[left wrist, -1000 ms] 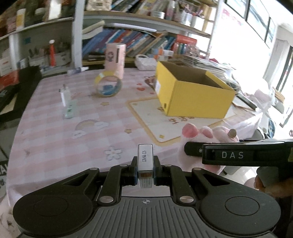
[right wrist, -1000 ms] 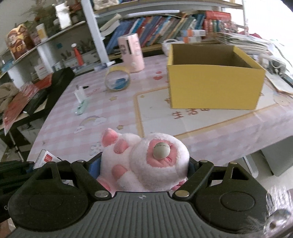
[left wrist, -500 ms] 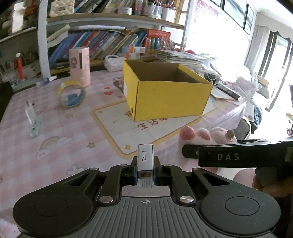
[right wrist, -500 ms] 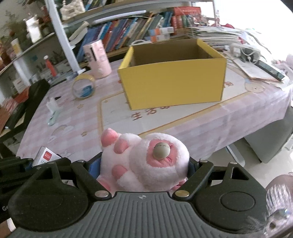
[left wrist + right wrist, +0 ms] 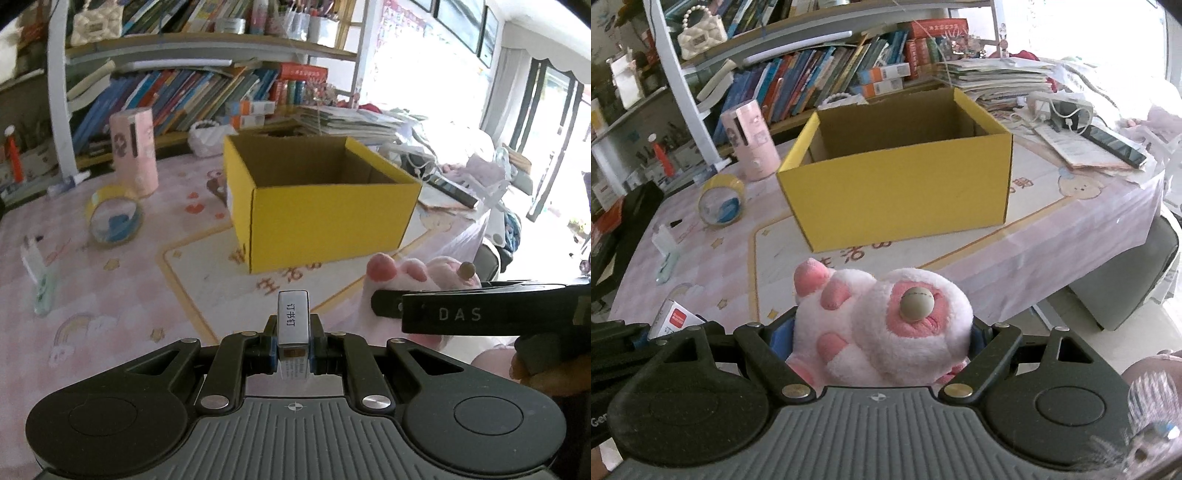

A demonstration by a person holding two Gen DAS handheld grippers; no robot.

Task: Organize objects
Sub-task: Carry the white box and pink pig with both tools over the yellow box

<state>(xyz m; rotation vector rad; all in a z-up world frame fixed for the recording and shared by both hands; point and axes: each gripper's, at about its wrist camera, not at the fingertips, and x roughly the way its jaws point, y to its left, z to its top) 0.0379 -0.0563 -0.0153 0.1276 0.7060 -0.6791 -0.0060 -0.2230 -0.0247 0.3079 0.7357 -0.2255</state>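
My left gripper (image 5: 293, 349) is shut on a small white box of staples (image 5: 293, 325) that stands upright between the pads. My right gripper (image 5: 882, 339) is shut on a pink and white plush paw (image 5: 882, 328), which fills the jaws. An open yellow cardboard box (image 5: 325, 210) stands on the pink tablecloth ahead of both grippers; in the right wrist view the yellow box (image 5: 897, 184) looks empty. The plush paw (image 5: 417, 273) and the right gripper's side show at the right of the left wrist view. The staple box (image 5: 674, 319) appears at the lower left of the right wrist view.
A roll of yellow tape (image 5: 114, 219), a pink cylinder (image 5: 135, 151) and a small white tube (image 5: 37, 269) lie left of the box. Bookshelves (image 5: 192, 92) stand behind the table. Papers and a phone (image 5: 1115, 144) crowd the right side, near the table's edge (image 5: 1071, 236).
Both grippers have swung to the right with their loads, so the yellow box has shifted toward the middle of both views and looks closer. Neither grip has changed.
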